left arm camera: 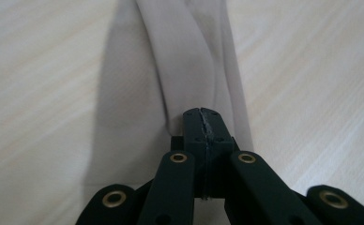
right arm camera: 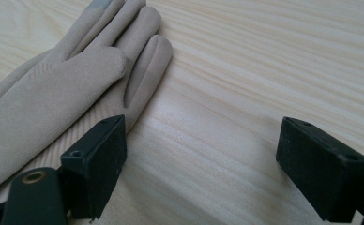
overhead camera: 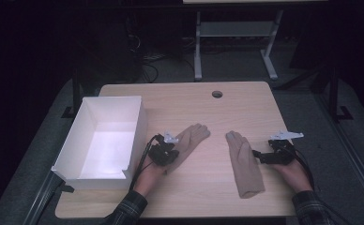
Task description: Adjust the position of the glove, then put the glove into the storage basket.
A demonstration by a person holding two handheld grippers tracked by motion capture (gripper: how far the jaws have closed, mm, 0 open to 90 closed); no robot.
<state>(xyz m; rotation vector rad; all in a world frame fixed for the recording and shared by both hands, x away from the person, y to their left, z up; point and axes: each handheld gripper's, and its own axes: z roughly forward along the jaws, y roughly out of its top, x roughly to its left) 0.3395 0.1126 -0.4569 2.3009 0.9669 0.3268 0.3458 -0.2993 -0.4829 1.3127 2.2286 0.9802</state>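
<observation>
Two beige gloves lie on the wooden table (overhead camera: pixel 208 192). The left glove (overhead camera: pixel 189 138) points up and to the right; my left gripper (overhead camera: pixel 167 158) is shut on its cuff end. In the left gripper view the jaws pinch the folded fabric of that glove (left arm camera: pixel 189 61), which hangs slightly raised. The right glove (overhead camera: pixel 244 164) lies flat, fingers away from me. My right gripper (overhead camera: pixel 257 154) stands open just right of it, low over the table. In the right gripper view my right gripper (right arm camera: pixel 201 164) has its left jaw beside the right glove (right arm camera: pixel 53 89), with bare wood between the jaws.
An empty white box (overhead camera: pixel 106 140) stands at the table's left edge, close beside my left gripper. A round cable hole (overhead camera: pixel 216 94) sits at the table's far middle. Beyond the table, a desk frame (overhead camera: pixel 236 42) stands on the dark floor.
</observation>
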